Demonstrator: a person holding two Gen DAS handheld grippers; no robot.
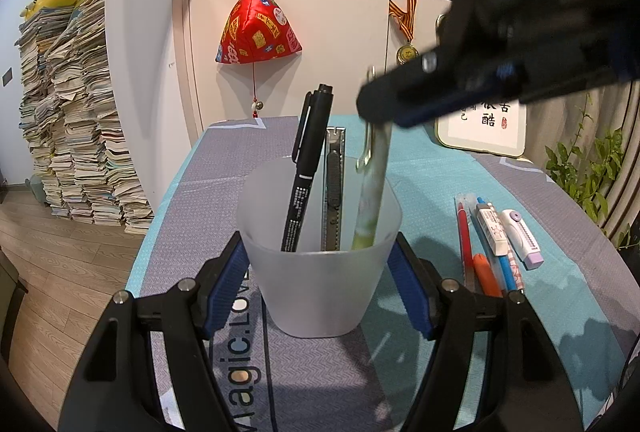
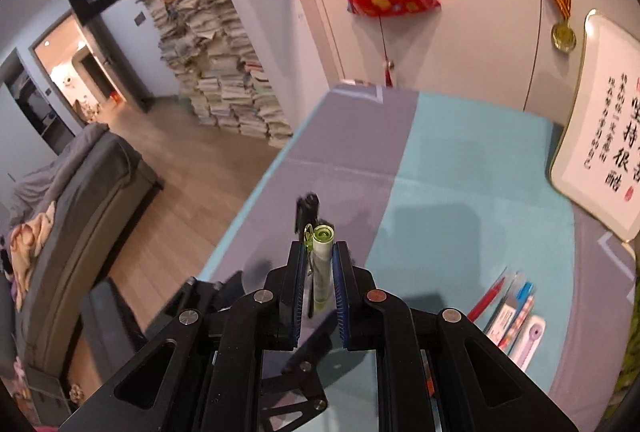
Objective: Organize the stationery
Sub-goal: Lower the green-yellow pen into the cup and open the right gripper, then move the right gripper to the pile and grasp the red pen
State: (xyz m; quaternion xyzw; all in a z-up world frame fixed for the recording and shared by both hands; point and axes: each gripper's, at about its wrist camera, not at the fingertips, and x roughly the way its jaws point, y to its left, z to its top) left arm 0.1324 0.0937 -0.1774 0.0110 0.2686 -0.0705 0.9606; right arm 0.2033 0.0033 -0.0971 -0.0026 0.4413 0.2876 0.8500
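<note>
A frosted plastic cup (image 1: pixel 320 272) stands on the table, and my left gripper (image 1: pixel 320 272) is shut on its sides. In the cup stand a black marker (image 1: pixel 304 183) and a utility knife (image 1: pixel 334 187). My right gripper (image 1: pixel 380 103) comes in from the upper right, shut on a pale green pen (image 1: pixel 372 191) whose lower end is inside the cup. In the right wrist view the green pen (image 2: pixel 322 264) sits between the blue pads of my right gripper (image 2: pixel 320 252), with the marker's cap (image 2: pixel 307 205) just beyond.
To the right of the cup lie a red pen (image 1: pixel 464 232), an orange pen (image 1: pixel 486 274), a blue pen (image 1: pixel 505 268), an eraser (image 1: pixel 493 228) and a purple correction tape (image 1: pixel 522 238). A framed calligraphy board (image 1: pixel 482 129) leans at the back right. The table edge runs along the left.
</note>
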